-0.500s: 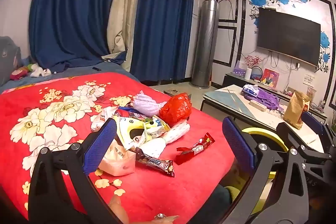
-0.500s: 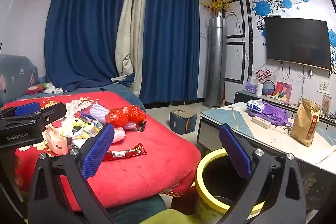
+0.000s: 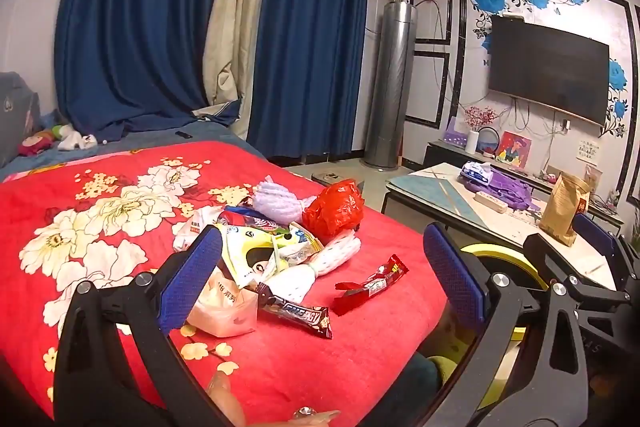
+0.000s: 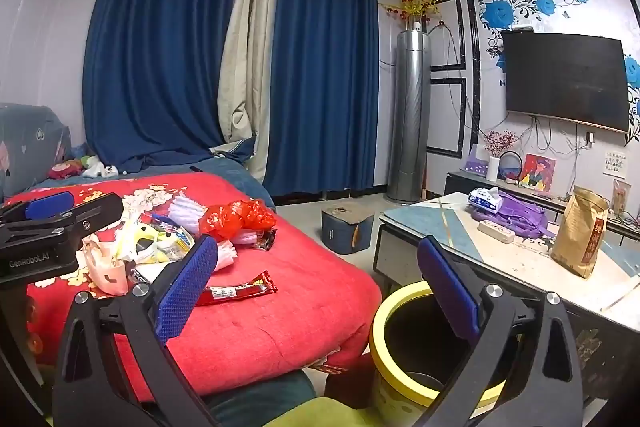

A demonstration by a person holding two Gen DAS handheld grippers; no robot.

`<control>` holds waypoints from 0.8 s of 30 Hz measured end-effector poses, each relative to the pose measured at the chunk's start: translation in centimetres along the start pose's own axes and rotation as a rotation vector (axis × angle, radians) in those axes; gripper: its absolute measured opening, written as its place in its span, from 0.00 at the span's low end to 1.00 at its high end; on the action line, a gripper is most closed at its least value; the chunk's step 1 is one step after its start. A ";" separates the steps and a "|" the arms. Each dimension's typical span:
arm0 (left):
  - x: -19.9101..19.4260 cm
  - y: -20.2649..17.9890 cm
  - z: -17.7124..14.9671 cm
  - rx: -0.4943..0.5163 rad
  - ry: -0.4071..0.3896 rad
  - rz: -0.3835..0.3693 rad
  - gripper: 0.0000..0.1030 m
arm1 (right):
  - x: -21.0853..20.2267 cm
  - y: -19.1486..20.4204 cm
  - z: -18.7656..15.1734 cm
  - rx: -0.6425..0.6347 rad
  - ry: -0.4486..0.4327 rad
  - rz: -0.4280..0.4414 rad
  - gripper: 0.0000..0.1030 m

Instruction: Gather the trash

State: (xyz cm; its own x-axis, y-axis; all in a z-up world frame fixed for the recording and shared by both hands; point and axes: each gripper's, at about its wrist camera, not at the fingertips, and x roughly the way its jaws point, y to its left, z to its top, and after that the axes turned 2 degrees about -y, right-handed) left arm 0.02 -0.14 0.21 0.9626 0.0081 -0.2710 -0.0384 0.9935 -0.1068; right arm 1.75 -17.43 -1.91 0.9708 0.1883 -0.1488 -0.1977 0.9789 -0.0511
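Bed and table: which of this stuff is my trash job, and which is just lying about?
For the job:
- red wrapper
- dark candy-bar wrapper
- red plastic bag
- yellow-and-white packet
- yellow-rimmed bin beside the bed

Lying about:
- brown paper bag on the table
- purple cloth
- power strip
- TV

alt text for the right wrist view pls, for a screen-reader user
The open, empty right gripper looks over a yellow-rimmed bin standing beside a bed with a red blanket. A pile of wrappers and a red snack wrapper lie on the blanket, with the left gripper at the left edge.
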 end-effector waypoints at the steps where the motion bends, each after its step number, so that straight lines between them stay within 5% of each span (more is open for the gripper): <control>1: -0.3 -0.1 0.0 0.000 -0.004 0.000 0.90 | 0.0 0.0 0.0 0.000 0.000 -0.002 0.94; 24: -0.5 -0.1 0.4 0.001 -0.009 0.000 0.90 | -0.2 -0.6 -0.2 0.002 0.005 -0.001 0.94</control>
State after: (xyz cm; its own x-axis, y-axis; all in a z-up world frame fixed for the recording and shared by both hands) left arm -0.31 -0.20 0.75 0.9650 0.0091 -0.2621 -0.0381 0.9937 -0.1056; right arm 1.69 -18.05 -2.01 0.9703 0.1865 -0.1541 -0.1961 0.9793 -0.0495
